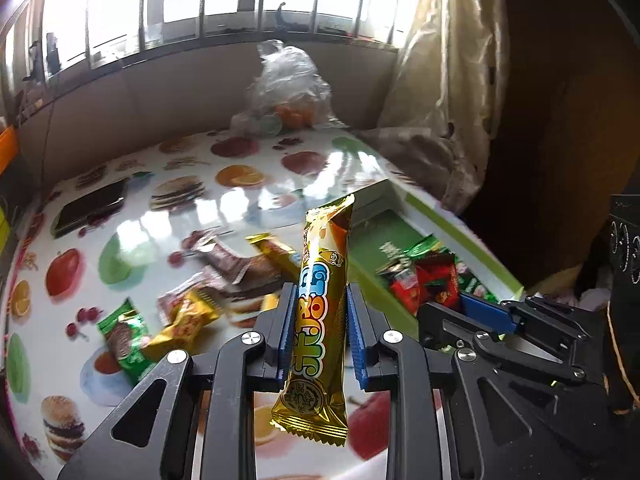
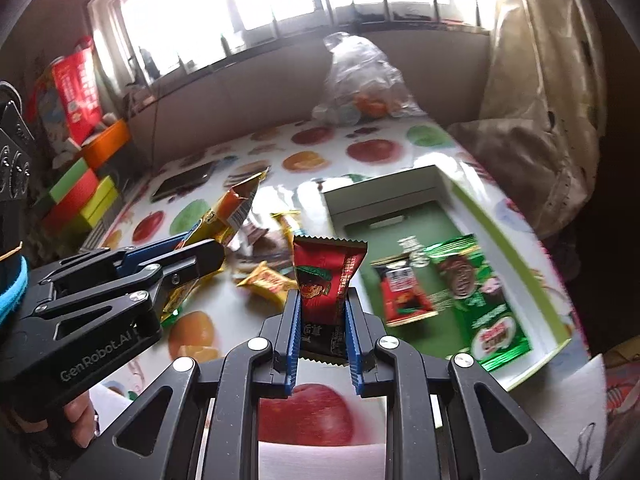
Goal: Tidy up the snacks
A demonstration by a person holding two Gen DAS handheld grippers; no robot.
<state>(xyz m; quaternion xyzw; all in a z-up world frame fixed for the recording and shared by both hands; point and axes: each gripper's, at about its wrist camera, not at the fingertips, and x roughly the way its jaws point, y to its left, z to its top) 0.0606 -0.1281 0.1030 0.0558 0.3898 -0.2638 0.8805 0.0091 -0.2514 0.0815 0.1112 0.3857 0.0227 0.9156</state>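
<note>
My left gripper [image 1: 320, 300] is shut on a long gold snack bar [image 1: 320, 312], held upright above the table; it also shows in the right wrist view [image 2: 200, 256] with the gold bar [image 2: 228, 216]. My right gripper [image 2: 322, 304] is shut on a red snack packet [image 2: 326, 276], left of the green-rimmed box [image 2: 496, 220]. The box holds a red packet [image 2: 404, 296] and a green packet [image 2: 476, 292]. Loose snacks [image 1: 188, 316] lie on the fruit-print table [image 1: 168, 216]. The right gripper shows at the box in the left wrist view [image 1: 484, 312].
A clear plastic bag with oranges [image 1: 288, 92] stands at the table's far edge. A dark phone [image 1: 90, 208] lies at the far left. Coloured boxes [image 2: 80, 196] stack at the left. A curtain [image 1: 440, 80] hangs on the right.
</note>
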